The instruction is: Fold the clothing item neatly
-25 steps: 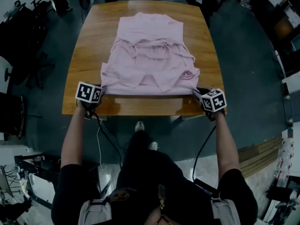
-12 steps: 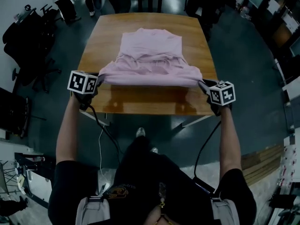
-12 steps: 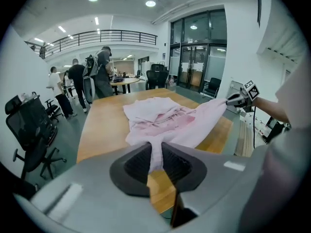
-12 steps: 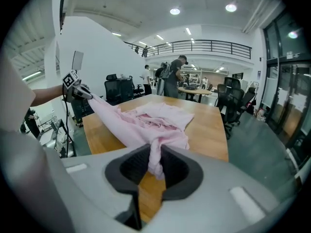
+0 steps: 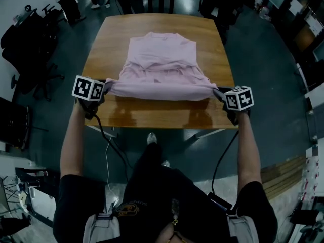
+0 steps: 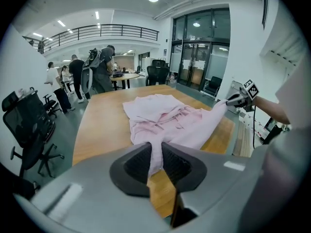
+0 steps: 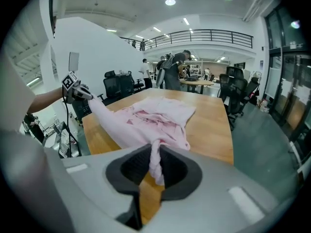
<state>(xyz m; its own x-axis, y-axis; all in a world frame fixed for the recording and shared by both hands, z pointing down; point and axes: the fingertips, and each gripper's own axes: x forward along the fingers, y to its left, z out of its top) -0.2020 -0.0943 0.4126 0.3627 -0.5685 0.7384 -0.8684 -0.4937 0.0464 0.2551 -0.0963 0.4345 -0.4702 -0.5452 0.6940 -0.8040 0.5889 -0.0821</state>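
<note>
Plainly, the left gripper (image 5: 105,88) has its fingers (image 6: 137,165) pinched nearly together on the near left corner of the pink garment (image 5: 162,59), with the cloth bunched into a thin strand between them. From there the garment's near edge runs taut and lifted above the wooden counter (image 5: 152,114). Its far part lies crumpled on the middle of the counter. At the right, the right gripper (image 5: 218,93) has the other near corner. Its fingers (image 7: 176,171) have just been closing, and a twisted rope of fabric is squeezed between them. The fabric looks light, thin and limp: it sags and wrinkles wherever it is unsupported, and it could slide out of a shallow pinch. I judge the corners the right hold, taken deep. Both should be level and well apart so the edge is straight when it is carried over for the fold.
</note>
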